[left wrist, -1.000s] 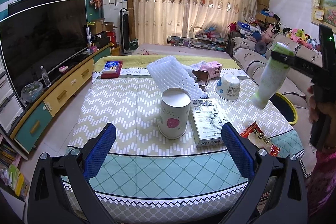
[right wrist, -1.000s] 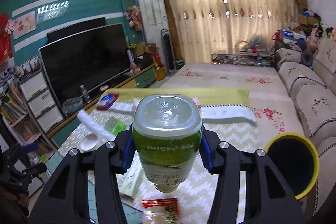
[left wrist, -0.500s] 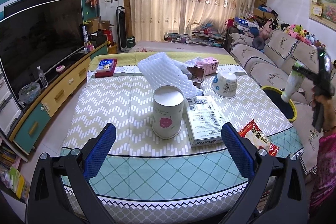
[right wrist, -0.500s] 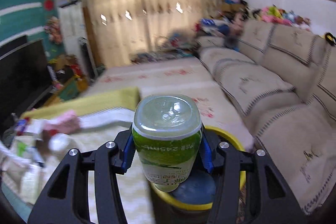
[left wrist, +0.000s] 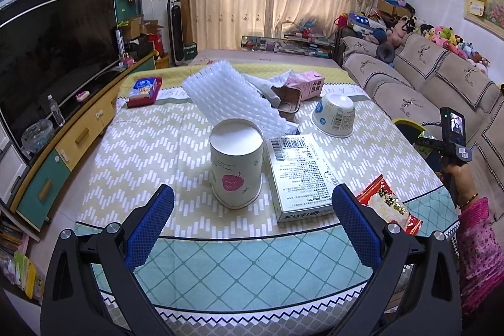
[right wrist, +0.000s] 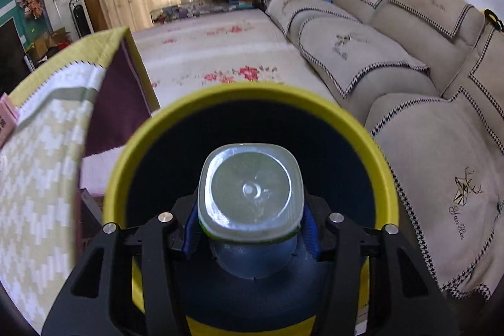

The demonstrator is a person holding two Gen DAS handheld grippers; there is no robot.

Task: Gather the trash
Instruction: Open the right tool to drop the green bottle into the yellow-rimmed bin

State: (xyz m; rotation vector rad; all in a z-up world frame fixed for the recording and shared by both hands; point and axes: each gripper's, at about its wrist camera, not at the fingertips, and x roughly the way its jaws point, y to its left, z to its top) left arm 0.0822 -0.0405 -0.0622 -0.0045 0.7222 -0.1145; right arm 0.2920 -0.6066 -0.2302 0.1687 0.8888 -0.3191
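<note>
My right gripper [right wrist: 250, 230] is shut on a green-labelled plastic bottle [right wrist: 250, 197] and holds it, base towards the camera, over the mouth of the yellow-rimmed bin [right wrist: 252, 96] beside the table. In the left wrist view the right gripper [left wrist: 441, 144] is at the far right, over the bin's rim [left wrist: 406, 123]. My left gripper [left wrist: 252, 219] is open and empty above the table's near edge. In front of it stand an upturned paper cup [left wrist: 236, 166], a flat white box [left wrist: 299, 172] and a red snack packet [left wrist: 387, 203].
Farther back on the table [left wrist: 157, 153] lie a white foam sheet [left wrist: 226, 96], an upturned white bowl [left wrist: 334, 115], a pink carton [left wrist: 308, 84] and a red-and-blue box [left wrist: 143, 87]. A sofa [right wrist: 409, 59] runs along the right. A TV cabinet [left wrist: 72, 131] runs along the left.
My right gripper has carried the bottle from above the table out to the right and down over the bin's mouth. My left gripper has stayed open and has risen slightly.
</note>
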